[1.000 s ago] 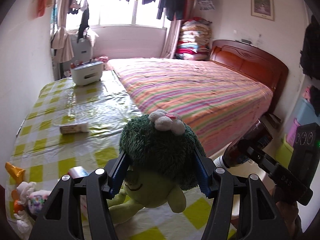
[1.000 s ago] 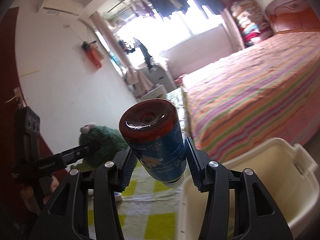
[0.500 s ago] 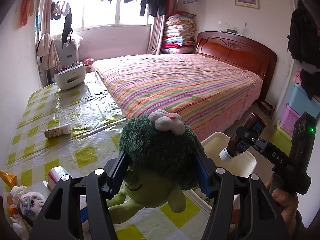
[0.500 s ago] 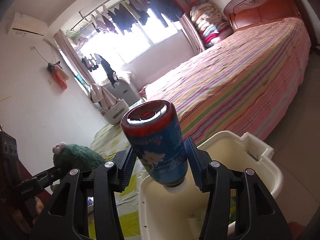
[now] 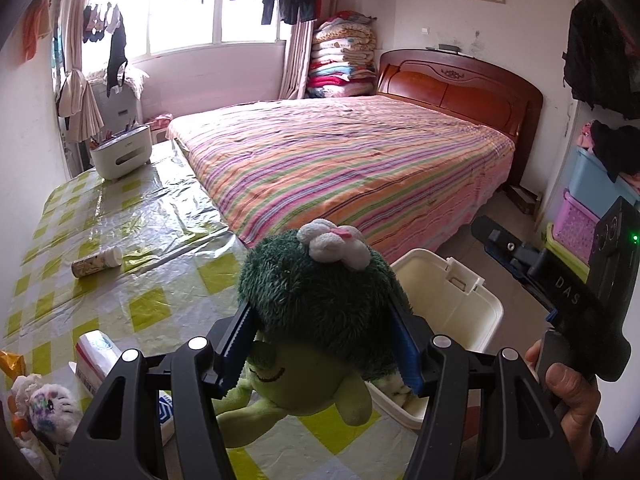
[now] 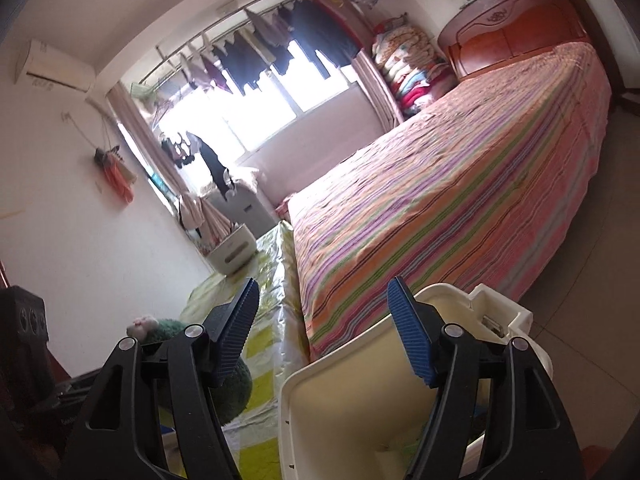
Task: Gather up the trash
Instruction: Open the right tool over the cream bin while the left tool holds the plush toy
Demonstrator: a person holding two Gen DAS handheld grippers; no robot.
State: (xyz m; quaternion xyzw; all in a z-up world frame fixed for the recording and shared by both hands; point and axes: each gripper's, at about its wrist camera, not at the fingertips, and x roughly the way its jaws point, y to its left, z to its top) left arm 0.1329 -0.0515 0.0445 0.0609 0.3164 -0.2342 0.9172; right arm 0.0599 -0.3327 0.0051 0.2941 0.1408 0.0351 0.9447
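Observation:
My left gripper [image 5: 326, 344] is shut on a green plush toy [image 5: 320, 296] with a dark fuzzy head and a white-pink flower, held above the table's near corner. The cream plastic bin [image 5: 480, 308] stands on the floor just right of the table. My right gripper [image 6: 324, 332] hovers over that bin [image 6: 344, 404], its jaws opening with nothing between them; the blue-labelled bottle it carried is out of sight. In the left wrist view the right gripper [image 5: 516, 258] shows at the right, held by a hand [image 5: 572, 396]. A small bottle [image 5: 96, 263] lies on the table.
The table [image 5: 120, 216] has a yellow-checked plastic cover and meets a striped bed [image 5: 352, 164]. A white organiser box [image 5: 120, 156] sits at its far end. A red-white carton [image 5: 94, 356], a small white plush [image 5: 44, 404] and an orange wrapper [image 5: 10, 360] crowd the near left corner.
The right gripper swung over the bin, opened, and the blue-labelled bottle has gone from its jaws. The left gripper moved toward the bin with the plush still held.

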